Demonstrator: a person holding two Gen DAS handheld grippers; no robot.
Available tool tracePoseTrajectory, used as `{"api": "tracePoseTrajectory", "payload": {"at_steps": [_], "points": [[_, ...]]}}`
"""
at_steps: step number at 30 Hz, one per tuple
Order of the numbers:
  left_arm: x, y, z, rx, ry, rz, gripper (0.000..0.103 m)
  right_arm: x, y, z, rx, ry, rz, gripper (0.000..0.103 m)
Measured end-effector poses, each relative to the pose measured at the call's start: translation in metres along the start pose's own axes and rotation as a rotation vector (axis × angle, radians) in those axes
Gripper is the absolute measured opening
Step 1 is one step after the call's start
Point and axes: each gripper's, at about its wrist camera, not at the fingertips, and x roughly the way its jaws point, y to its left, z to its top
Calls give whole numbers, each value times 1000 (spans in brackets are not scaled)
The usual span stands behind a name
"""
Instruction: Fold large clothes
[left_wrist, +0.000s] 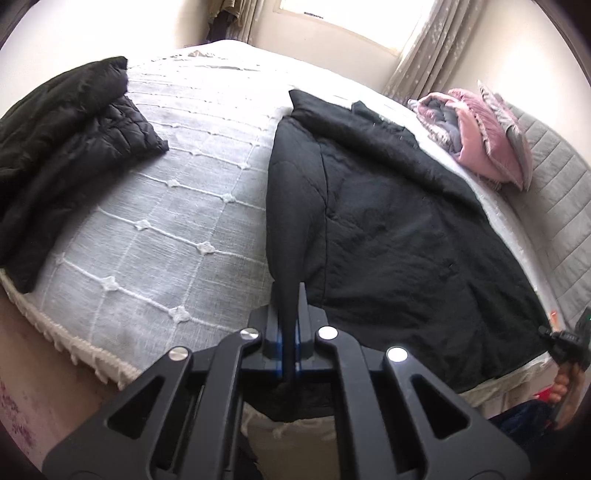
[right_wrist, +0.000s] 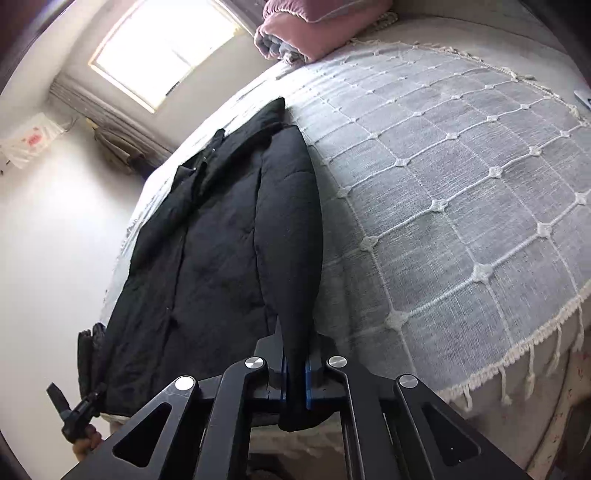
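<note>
A large black padded coat (left_wrist: 388, 229) lies spread lengthwise on the bed, collar toward the window. My left gripper (left_wrist: 289, 332) is shut on the coat's near left hem corner, the fabric pinched into a ridge between the jaws. My right gripper (right_wrist: 295, 354) is shut on the coat's other near hem corner (right_wrist: 291, 280). The right gripper also shows at the right edge of the left wrist view (left_wrist: 565, 341); the left gripper shows at the lower left of the right wrist view (right_wrist: 79, 410).
A white tufted bedspread (left_wrist: 166, 221) covers the bed, its fringe hanging over the near edge (right_wrist: 517, 354). A second black quilted garment (left_wrist: 66, 147) lies heaped at the left. Pink and grey folded bedding (left_wrist: 480, 136) sits by the grey headboard (left_wrist: 561, 206).
</note>
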Motion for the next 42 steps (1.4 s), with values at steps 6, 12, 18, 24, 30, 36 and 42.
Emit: {"api": "tracePoseTrajectory", "payload": {"at_steps": [6, 12, 18, 24, 30, 36, 42], "points": [[-56, 10, -8, 19, -38, -64, 5, -50, -1, -29, -12, -63, 90, 5], [-121, 17, -33, 52, -71, -127, 5, -117, 3, -52, -23, -169, 180, 5], [-185, 34, -39, 66, -170, -184, 5, -179, 23, -74, -104, -285, 204, 5], [-174, 29, -7, 29, -213, -198, 5, -174, 38, -53, -124, -340, 294, 5], [-140, 11, 82, -28, -269, -200, 6, -135, 66, 32, -66, -378, 386, 5], [-21, 12, 195, -256, -195, -121, 13, -42, 77, 152, 71, -383, 313, 7], [100, 33, 216, -400, -25, -67, 30, 73, 51, 208, 216, -263, -190, 20]]}}
